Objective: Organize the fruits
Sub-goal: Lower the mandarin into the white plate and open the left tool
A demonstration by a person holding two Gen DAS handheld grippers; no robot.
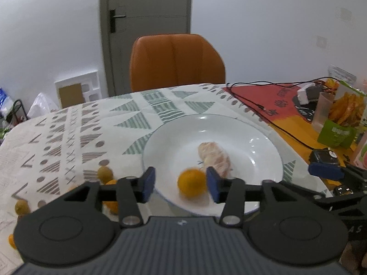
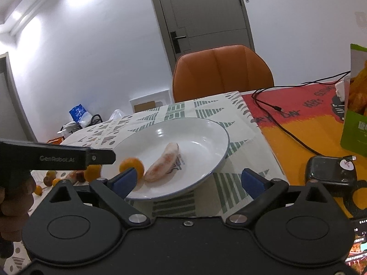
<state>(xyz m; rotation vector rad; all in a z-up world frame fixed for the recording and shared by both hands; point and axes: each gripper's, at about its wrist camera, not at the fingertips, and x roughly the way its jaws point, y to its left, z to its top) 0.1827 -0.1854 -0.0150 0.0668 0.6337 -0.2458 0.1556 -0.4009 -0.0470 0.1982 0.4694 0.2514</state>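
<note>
Fruit is what I am gathering: a small orange [image 1: 191, 182] is sitting in the white plate [image 1: 263, 137] near its rim, blurred, lying between my left fingers [image 1: 181, 184], which are standing apart around it and gripping nothing. It looks as though I am letting it go there, since the pads are clear of its left side, though the right pad is so close that I cannot tell whether it is touching. Just beside it a peeled citrus segment [image 1: 215, 157] is resting in the plate's middle. My right fingers [image 2: 191, 184] are hovering wide open and empty over the plate's near edge, probably waiting their turn. More small oranges and greenish fruits [image 1: 105, 174] are lying loose on the patterned cloth [image 1: 68, 137] of the bench, off to the left of the plate, so I judge the sorting is only partly done. An orange chair [image 1: 176, 61] is standing beyond the bench.
</note>
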